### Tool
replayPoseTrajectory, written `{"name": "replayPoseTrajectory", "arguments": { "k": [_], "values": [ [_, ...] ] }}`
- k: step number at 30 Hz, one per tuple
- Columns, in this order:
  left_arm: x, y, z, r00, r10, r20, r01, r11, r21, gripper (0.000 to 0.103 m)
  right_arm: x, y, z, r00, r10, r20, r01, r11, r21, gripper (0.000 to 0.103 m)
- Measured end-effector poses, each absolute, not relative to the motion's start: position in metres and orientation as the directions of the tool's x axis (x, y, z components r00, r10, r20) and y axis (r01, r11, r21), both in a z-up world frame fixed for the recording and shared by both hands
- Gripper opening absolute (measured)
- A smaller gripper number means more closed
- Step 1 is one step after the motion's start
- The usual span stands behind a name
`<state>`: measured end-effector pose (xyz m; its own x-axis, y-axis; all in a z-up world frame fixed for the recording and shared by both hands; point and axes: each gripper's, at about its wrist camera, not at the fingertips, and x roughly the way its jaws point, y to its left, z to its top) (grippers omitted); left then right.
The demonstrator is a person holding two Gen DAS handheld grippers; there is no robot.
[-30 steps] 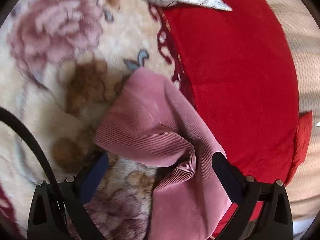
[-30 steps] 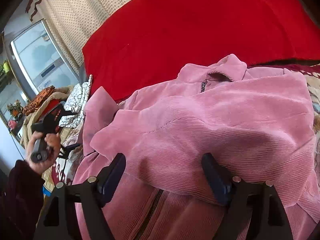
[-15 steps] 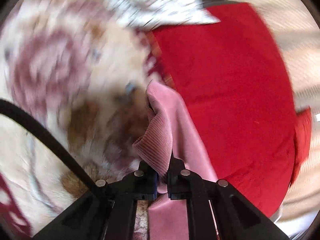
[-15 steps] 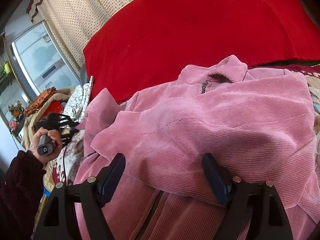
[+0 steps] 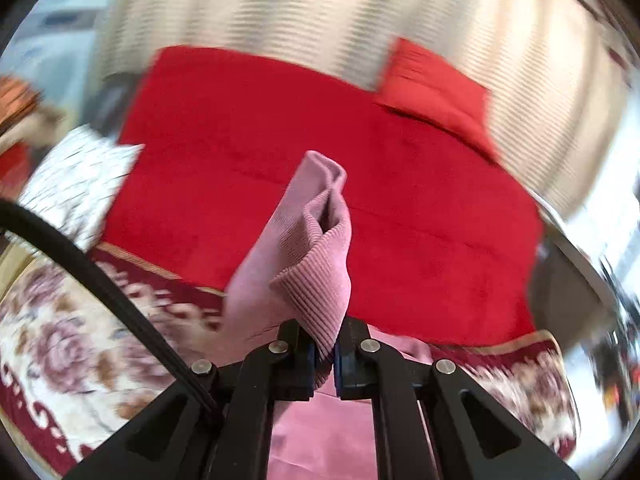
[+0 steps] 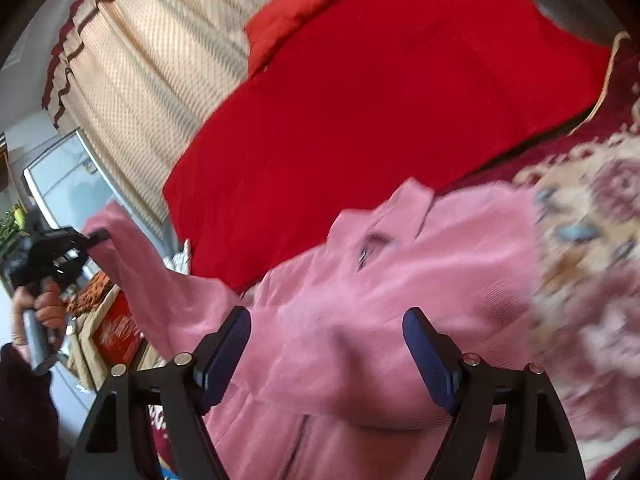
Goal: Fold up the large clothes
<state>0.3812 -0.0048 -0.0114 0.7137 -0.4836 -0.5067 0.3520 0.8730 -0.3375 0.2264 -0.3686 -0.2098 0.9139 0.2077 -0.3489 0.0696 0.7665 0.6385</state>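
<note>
The left gripper point(image 5: 325, 356) is clamped on the cuff of the sleeve point(image 5: 308, 240), holding it raised above the floral blanket point(image 5: 60, 344). The pink jacket point(image 6: 400, 280) lies on that blanket, in front of the red cushion point(image 6: 380, 100). The right gripper point(image 6: 326, 344) hangs over the jacket with jaws apart, holding nothing. Step in hand: folding the sleeve inward. Next, the sleeve should be laid flat across the jacket body.

Pink corduroy jacket point(image 6: 400, 300) lies spread on the near bed, its left sleeve point(image 5: 308, 248) lifted upward.

Right tongs point(image 6: 326, 354) gape over pink jacket point(image 6: 400, 280) (corduroy).
</note>
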Motion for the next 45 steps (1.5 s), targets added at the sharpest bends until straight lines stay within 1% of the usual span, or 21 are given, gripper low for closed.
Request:
{"name": "replayPoseTrajectory", "arguments": {
  "k": [4, 5, 7, 8, 9, 12, 14, 17, 19, 21, 24, 28, 29, 31, 32, 33, 35, 37, 41, 45],
  "values": [
    [0.348, -0.076, -0.012, 0.601, -0.594, -0.534, 0.511, 0.8, -0.314, 0.008, 0.203, -0.4, -0.201, 0.94, 0.116, -0.32, 0.125, 0.757, 0.641, 0.081],
    [0.338, -0.094, -0.015, 0.549, -0.63, -0.549, 0.56, 0.765, -0.318, 0.015, 0.199, -0.406, -0.2, 0.944, 0.101, -0.316, 0.136, 0.751, 0.646, 0.081],
    [0.317, -0.122, -0.017, 0.438, -0.693, -0.572, 0.655, 0.682, -0.326, 0.041, 0.188, -0.423, -0.197, 0.95, 0.059, -0.307, 0.166, 0.738, 0.654, 0.081],
    [0.312, -0.128, -0.019, 0.42, -0.702, -0.575, 0.678, 0.664, -0.315, 0.062, 0.185, -0.429, -0.197, 0.951, 0.047, -0.305, 0.175, 0.731, 0.659, 0.082],
    [0.301, -0.13, -0.017, 0.441, -0.704, -0.557, 0.696, 0.66, -0.283, 0.068, 0.181, -0.437, -0.196, 0.953, 0.036, -0.302, 0.185, 0.72, 0.669, 0.082],
    [0.288, -0.123, -0.011, 0.502, -0.689, -0.523, 0.702, 0.678, -0.218, 0.069, 0.176, -0.453, -0.196, 0.954, 0.023, -0.297, 0.198, 0.696, 0.69, 0.082],
    [0.299, -0.11, -0.022, 0.544, -0.645, -0.537, 0.657, 0.725, -0.204, 0.071, 0.175, -0.456, -0.196, 0.954, 0.031, -0.298, 0.197, 0.683, 0.703, 0.082],
    [0.323, -0.085, -0.048, 0.594, -0.528, -0.607, 0.549, 0.818, -0.173, 0.071, 0.182, -0.451, -0.196, 0.948, 0.069, -0.31, 0.181, 0.683, 0.707, 0.082],
    [0.342, -0.069, -0.078, 0.605, -0.442, -0.663, 0.467, 0.871, -0.155, 0.071, 0.194, -0.444, -0.198, 0.935, 0.121, -0.333, 0.167, 0.679, 0.715, 0.082],
    [0.356, -0.053, -0.109, 0.589, -0.362, -0.723, 0.382, 0.913, -0.145, 0.071, 0.203, -0.435, -0.2, 0.923, 0.16, -0.351, 0.157, 0.675, 0.721, 0.082],
    [0.37, -0.038, -0.156, 0.56, -0.286, -0.778, 0.302, 0.944, -0.13, 0.071, 0.215, -0.422, -0.199, 0.911, 0.214, -0.353, 0.117, 0.686, 0.718, 0.082],
    [0.379, -0.028, -0.209, 0.504, -0.214, -0.837, 0.265, 0.96, -0.086, 0.071, 0.237, -0.396, -0.206, 0.859, 0.277, -0.43, 0.084, 0.753, 0.652, 0.079],
    [0.383, -0.031, -0.225, 0.478, -0.191, -0.857, 0.256, 0.964, -0.071, 0.071, 0.243, -0.393, -0.214, 0.842, 0.29, -0.455, 0.09, 0.757, 0.648, 0.076],
    [0.386, -0.032, -0.256, 0.397, -0.152, -0.905, 0.264, 0.963, -0.046, 0.074, 0.26, -0.387, -0.237, 0.771, 0.316, -0.553, 0.14, 0.763, 0.632, 0.071],
    [0.386, -0.032, -0.264, 0.377, -0.145, -0.915, 0.265, 0.963, -0.044, 0.074, 0.267, -0.386, -0.251, 0.733, 0.329, -0.596, 0.169, 0.76, 0.627, 0.069],
    [0.383, -0.032, -0.262, 0.398, -0.147, -0.905, 0.273, 0.961, -0.037, 0.074, 0.266, -0.386, -0.255, 0.736, 0.281, -0.617, 0.199, 0.78, 0.593, 0.065],
    [0.38, -0.036, -0.253, 0.402, -0.129, -0.907, 0.297, 0.955, -0.004, 0.074, 0.268, -0.387, -0.254, 0.719, 0.29, -0.632, 0.196, 0.787, 0.584, 0.065],
    [0.379, -0.038, -0.236, 0.444, -0.123, -0.888, 0.307, 0.952, 0.021, 0.074, 0.27, -0.39, -0.246, 0.729, 0.288, -0.621, 0.195, 0.782, 0.592, 0.067],
    [0.382, -0.047, -0.206, 0.533, -0.132, -0.836, 0.318, 0.946, 0.054, 0.074, 0.285, -0.387, -0.223, 0.768, 0.252, -0.589, 0.158, 0.817, 0.555, 0.067],
    [0.406, -0.062, -0.218, 0.529, -0.09, -0.844, 0.303, 0.949, 0.088, 0.074, 0.311, -0.38, -0.219, 0.762, 0.258, -0.594, 0.146, 0.825, 0.546, 0.067]
  ]
}}
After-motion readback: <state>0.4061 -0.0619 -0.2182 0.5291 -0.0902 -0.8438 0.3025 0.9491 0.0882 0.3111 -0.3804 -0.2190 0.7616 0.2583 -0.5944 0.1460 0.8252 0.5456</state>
